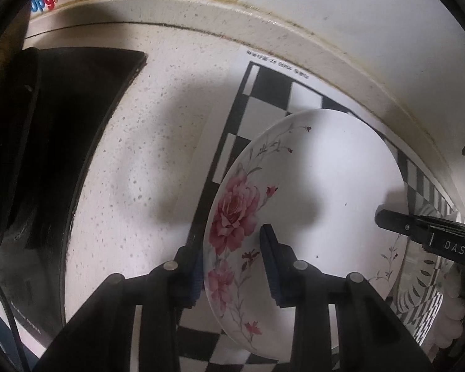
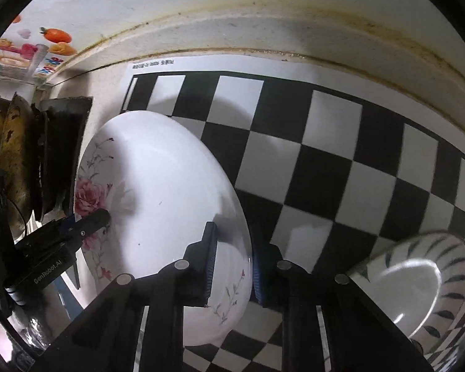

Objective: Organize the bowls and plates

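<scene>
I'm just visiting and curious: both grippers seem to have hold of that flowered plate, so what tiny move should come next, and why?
Probably a gentle, level lift with both together. The left gripper and right gripper each straddle opposite rims of the flowered plate, which lies on the checkered mat. The leaf-patterned bowl sits close by, so rising first seems safer than sliding.

Your left wrist camera looks steeply down along its own fingers, close over the floral plate [image 1: 310, 204], whose rim fills the view from centre to 5 o'clock; the speckled counter [image 1: 145, 142] spreads toward 9 o'clock. Your right wrist camera also looks steeply down from close range, with the same floral plate [image 2: 164, 192] at 8 o'clock and the checkerboard sheet [image 2: 325, 161] running to 3 o'clock. Both views share that plate, the checkerboard sheet [image 1: 263, 93] and the stained wall edge [image 1: 294, 28] at 12 o'clock.
</scene>
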Demonstrator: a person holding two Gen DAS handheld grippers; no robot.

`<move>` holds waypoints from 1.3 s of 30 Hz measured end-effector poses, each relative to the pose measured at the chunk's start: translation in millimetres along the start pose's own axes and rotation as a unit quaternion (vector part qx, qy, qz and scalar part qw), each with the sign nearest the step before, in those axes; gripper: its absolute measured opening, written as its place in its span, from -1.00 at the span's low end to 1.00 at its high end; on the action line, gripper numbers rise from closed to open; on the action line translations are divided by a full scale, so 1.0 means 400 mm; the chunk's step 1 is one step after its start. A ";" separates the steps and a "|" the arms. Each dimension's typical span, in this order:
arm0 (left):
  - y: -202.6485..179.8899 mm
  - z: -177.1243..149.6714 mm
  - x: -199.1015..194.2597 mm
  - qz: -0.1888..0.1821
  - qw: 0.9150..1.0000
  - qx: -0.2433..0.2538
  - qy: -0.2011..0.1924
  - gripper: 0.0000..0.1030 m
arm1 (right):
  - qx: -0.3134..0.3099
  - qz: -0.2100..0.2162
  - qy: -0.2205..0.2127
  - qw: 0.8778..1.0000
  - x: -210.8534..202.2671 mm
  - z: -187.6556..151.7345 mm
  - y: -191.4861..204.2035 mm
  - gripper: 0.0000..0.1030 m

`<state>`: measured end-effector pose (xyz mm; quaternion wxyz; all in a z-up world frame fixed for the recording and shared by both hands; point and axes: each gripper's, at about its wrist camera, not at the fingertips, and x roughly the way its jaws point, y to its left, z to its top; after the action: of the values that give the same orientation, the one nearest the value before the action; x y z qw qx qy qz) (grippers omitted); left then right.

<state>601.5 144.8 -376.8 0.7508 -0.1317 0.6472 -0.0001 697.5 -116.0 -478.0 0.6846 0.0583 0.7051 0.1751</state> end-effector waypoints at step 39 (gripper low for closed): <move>-0.584 -0.456 -0.099 -0.032 0.979 0.197 0.038 -0.41 | 0.169 0.042 -0.085 0.981 -0.377 -0.850 -0.491 -0.60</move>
<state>457.6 -110.0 -315.3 0.7363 -0.0019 0.6584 -0.1563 401.5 -404.3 -399.4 0.7142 0.2174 0.6610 0.0763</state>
